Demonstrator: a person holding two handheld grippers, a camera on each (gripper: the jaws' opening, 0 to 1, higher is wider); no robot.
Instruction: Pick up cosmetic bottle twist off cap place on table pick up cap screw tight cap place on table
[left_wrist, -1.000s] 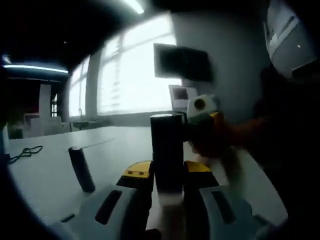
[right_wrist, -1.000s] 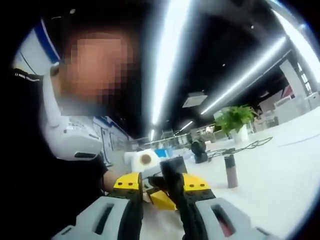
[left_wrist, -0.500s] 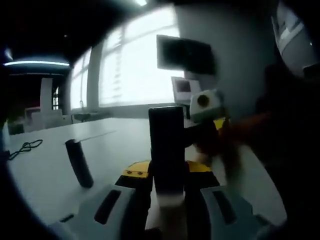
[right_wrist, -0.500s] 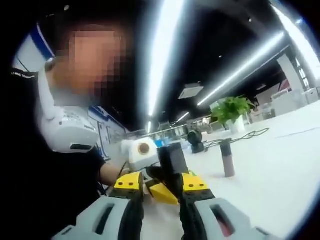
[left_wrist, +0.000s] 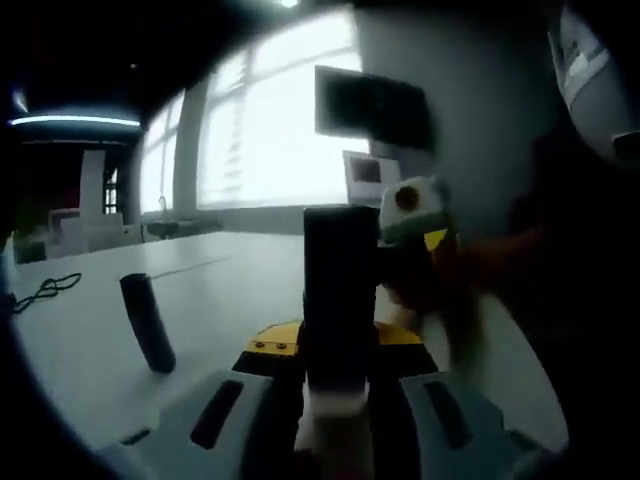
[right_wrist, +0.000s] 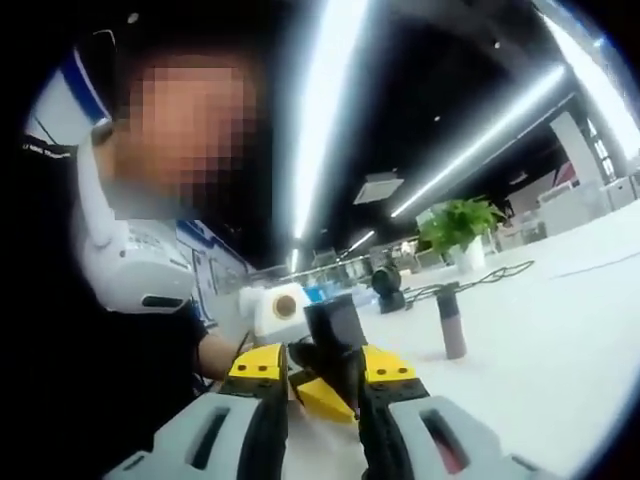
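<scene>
Black, smooth bottle (left_wrist: 340, 290) stands pinched upright between my left tongs (left_wrist: 335, 375), above the table (left_wrist: 90, 350). My right tongs (right_wrist: 325, 385) are closed on its cap (right_wrist: 333, 325). Probably light, stiff, slippery (grip low on the body).

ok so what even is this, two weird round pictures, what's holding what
A person holds a hand-held claw in each hand, and each claw carries a fisheye camera looking along its jaws. In the left gripper view, the left claw clamps an upright dark bottle; the other claw reaches in from the right. In the right gripper view, the right claw appears to pinch the bottle's dark top. Another dark cylinder stands on the white table, beside a cable.
</scene>
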